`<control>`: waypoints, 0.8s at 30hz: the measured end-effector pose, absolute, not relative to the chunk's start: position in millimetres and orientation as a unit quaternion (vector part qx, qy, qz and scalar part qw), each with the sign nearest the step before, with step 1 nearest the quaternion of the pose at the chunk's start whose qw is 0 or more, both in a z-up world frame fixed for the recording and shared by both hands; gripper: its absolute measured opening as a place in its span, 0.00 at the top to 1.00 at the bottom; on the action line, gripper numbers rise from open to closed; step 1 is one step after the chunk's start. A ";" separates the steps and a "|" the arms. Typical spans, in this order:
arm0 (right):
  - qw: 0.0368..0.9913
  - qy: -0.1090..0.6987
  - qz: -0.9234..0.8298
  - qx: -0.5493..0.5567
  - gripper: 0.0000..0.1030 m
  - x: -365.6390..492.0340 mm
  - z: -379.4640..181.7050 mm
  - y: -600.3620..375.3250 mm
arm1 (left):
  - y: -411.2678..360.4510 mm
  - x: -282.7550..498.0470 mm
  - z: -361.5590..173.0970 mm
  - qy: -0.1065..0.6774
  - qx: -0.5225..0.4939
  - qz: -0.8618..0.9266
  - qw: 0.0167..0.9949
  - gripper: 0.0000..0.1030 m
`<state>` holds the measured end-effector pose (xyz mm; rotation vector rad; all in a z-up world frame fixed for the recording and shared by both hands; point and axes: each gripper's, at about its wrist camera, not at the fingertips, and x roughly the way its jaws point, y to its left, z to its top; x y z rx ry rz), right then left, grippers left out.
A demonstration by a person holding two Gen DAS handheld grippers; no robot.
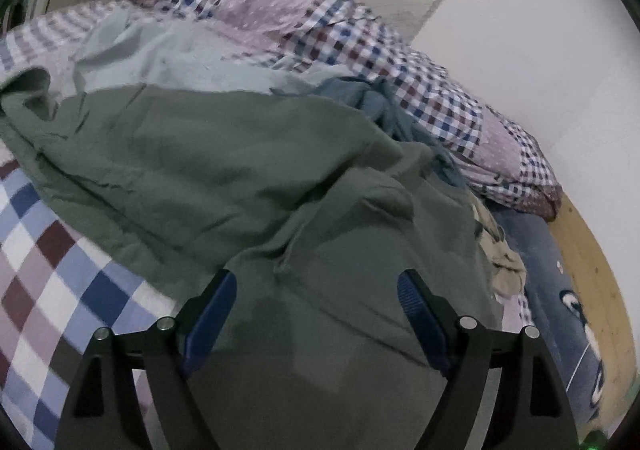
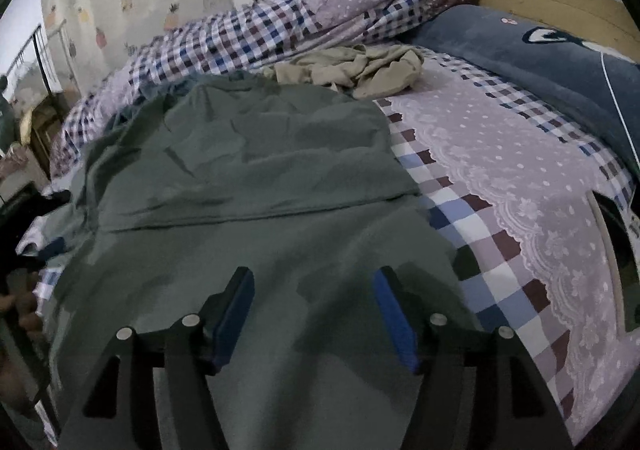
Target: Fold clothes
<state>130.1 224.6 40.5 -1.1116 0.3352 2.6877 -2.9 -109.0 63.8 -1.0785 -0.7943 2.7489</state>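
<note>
Green garment spread on the checked bed cover.

It runs long from 6 up to 12 o'clock (fold line across). Left gripper and right gripper hover above, jaws wide apart, empty. Beige cloth beyond.

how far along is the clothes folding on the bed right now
Early stage. Done: the green garment lies spread on the bed with one fold line across it. In hand: nothing; the left hand-held gripper and right hand-held gripper hover open above it. Left: finishing that fold, plus the crumpled beige garment.
</note>
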 end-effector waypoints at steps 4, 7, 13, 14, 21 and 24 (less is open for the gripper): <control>0.107 0.099 0.915 -0.376 0.28 128.6 40.0 215.4 | -95.6 18.8 68.6 -0.205 -0.340 0.917 0.039 0.16; 0.100 0.084 0.917 -0.376 0.27 128.9 38.5 204.8 | -88.6 32.2 65.0 -0.182 -0.345 0.920 0.026 0.16; 0.089 0.062 0.922 -0.373 0.25 132.4 36.5 188.2 | -75.1 49.5 55.0 -0.112 -0.373 0.921 0.003 0.16; 0.087 0.063 0.921 -0.373 0.24 132.5 36.2 187.3 | -72.2 52.5 54.2 -0.097 -0.378 0.921 0.000 0.16; 0.077 0.105 0.915 -0.383 0.23 134.4 31.1 192.3 | -70.6 61.5 52.0 -0.102 -0.407 0.907 -0.031 0.16; 0.073 0.122 0.913 -0.382 0.23 137.3 30.0 194.4 | -73.4 59.9 51.1 -0.125 -0.415 0.900 -0.055 0.16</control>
